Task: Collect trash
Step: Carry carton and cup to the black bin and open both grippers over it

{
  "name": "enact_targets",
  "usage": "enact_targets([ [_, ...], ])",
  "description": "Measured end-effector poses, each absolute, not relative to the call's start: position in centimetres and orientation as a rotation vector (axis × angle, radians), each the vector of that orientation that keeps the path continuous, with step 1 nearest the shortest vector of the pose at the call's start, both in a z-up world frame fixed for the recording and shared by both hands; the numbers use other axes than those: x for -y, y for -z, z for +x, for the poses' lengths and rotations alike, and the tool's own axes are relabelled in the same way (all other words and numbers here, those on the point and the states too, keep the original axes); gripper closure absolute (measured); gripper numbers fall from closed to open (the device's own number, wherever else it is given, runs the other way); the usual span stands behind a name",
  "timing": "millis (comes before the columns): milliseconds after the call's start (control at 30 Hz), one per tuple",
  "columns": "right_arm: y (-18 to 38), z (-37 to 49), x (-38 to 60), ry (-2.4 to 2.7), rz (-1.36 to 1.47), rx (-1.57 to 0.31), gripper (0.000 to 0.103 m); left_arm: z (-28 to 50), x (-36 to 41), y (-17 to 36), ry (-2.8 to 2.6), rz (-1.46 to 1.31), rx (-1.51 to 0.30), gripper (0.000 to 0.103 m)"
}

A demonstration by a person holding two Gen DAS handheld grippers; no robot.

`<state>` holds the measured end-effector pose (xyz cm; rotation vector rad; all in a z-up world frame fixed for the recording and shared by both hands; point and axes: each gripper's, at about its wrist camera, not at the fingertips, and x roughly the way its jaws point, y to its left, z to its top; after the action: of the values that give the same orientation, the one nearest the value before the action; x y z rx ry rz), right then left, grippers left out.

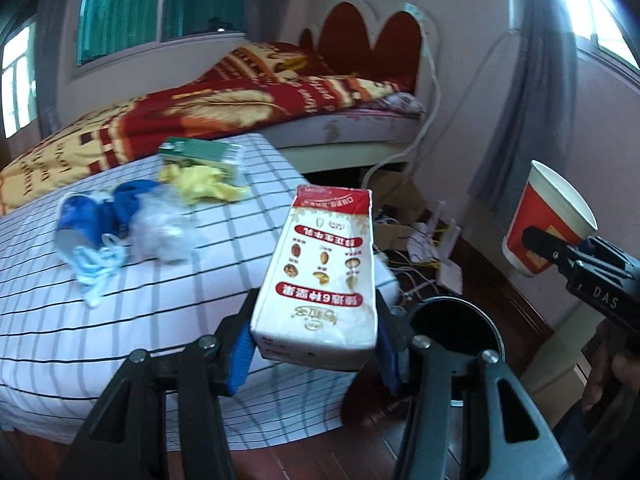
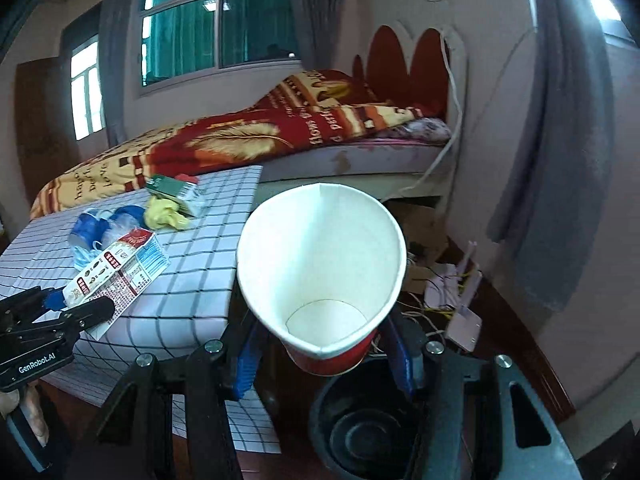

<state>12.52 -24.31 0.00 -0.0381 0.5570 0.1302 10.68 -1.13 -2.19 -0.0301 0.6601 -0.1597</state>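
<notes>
Both loaded — left gripper (image 1: pixel 316 344) clamps carton (image 1: pixel 324 268), right gripper (image 2: pixel 324 354) cup (image 2: pixel 320 268).

A slightly glossy printed cardboard carton (image 1: pixel 320 276) is seen beside a paper cup (image 2: pixel 324 276), matt white inside. The checked tablecloth (image 1: pixel 120 320) is woven cloth; on it lie crinkled clear plastic (image 1: pixel 160 228) and yellow cloth (image 1: pixel 200 184). The bin (image 2: pixel 360 424) is smooth black plastic, the floor (image 1: pixel 520 312) polished wood
</notes>
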Motion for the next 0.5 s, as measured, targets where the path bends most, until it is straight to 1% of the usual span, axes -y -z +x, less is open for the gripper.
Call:
enact_targets([
  [233,1.9,11.9,28.3,-0.089,-0.037,-0.592,0.047,11.0,5.8,3.4,0.273,-0.005,-0.694,0.05],
  [500,6.2,12.2,32.4,-0.076,-0.052,-0.683,0.047,12.0,11.7,7.2,0.411,0.032,-0.791,0.05],
])
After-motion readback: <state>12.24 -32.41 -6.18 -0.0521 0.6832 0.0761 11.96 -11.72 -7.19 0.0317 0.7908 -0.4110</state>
